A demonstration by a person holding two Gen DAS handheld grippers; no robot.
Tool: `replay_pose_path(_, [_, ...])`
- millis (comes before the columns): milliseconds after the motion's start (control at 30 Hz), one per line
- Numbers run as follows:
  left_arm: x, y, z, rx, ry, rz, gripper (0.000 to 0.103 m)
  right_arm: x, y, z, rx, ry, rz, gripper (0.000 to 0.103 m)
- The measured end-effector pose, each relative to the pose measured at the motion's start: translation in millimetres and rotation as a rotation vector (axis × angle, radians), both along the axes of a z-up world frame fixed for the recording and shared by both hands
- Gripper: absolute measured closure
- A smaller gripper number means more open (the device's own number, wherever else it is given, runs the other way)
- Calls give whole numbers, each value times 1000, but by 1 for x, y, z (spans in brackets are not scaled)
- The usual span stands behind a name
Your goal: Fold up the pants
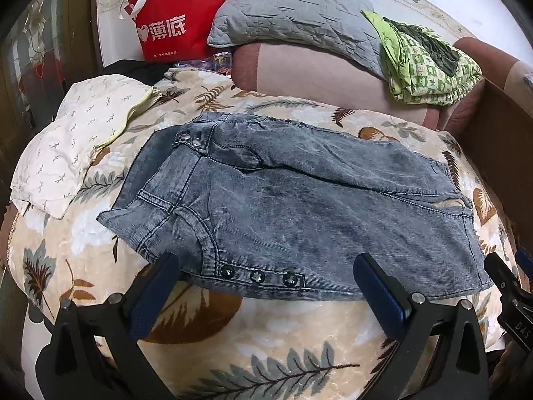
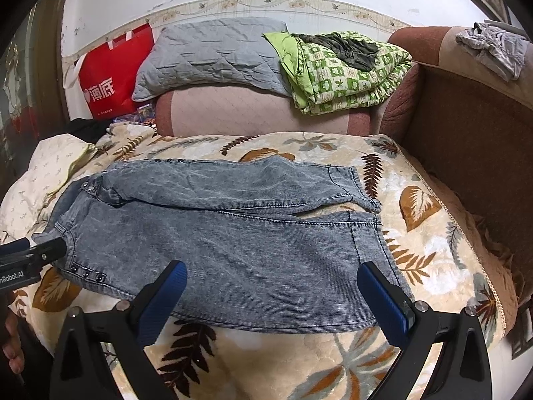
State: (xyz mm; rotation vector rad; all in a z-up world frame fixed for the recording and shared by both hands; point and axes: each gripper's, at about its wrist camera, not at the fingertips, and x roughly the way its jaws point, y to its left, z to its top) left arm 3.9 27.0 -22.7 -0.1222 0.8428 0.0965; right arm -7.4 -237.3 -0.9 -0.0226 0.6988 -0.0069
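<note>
Far left: a cream pillow [image 1: 70, 140] with a small sprig print lies on the leaf-patterned blanket [image 1: 266, 340]; a corner of the pants' waist rests just beside it, overlapping its edge in the right wrist view. Behind the pillow, a red bag [image 1: 173, 16] with white handles leans against the wall.

Left claw [image 1: 266, 275]: fingers spread wide apart, nothing between them. It hovers at the near edge of the pants [image 1: 283, 206], its blue pads [image 1: 156, 290] on either side of the three dark buttons on the near hip. In the right wrist view the left claw [image 2: 50, 250] enters from the left edge, its tip near the waistband corner; contact cannot be confirmed.

Centre: the pants, grey-blue washed denim, lie flat on the blanket, waist to the left, hems to the right. The two legs run side by side, the far leg slightly overlapping the near one, with a small gap showing between the cuffs.

Behind: a grey quilted pillow [image 2: 213, 56] sits on a pink cushion [image 2: 253, 113], with a folded green patterned quilt [image 2: 346, 76] to its right and dark cloth on top of it.

Right claw [image 2: 271, 275]: fingers wide apart, empty, held over the near leg toward the hem end.

Far right: a brown upholstered sofa arm [image 2: 466, 126] with a crumpled grey garment [image 2: 496, 50] on top.
</note>
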Motion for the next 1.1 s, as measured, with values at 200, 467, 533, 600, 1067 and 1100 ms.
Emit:
replay_pose_path(200, [1, 3, -1, -2, 4, 4, 0, 0, 4, -2, -5, 5, 4, 0])
replay_pose_path(467, [3, 6, -5, -5, 16, 14, 0, 2, 4, -5, -11, 13, 2, 0])
replay_pose_path(533, [3, 5, -4, -1, 14, 11, 0, 1, 4, -5, -7, 14, 5, 0])
replay_pose_path(600, [3, 3, -3, 5, 12, 7, 0, 2, 4, -5, -11, 14, 5, 0])
replay_pose_path(1067, [6, 18, -6, -22, 31, 20, 0, 6, -5, -9, 18, 32, -10, 0])
replay_pose_path(1100, [3, 28, -5, -43, 20, 36, 0, 6, -9, -11, 36, 36, -9, 0])
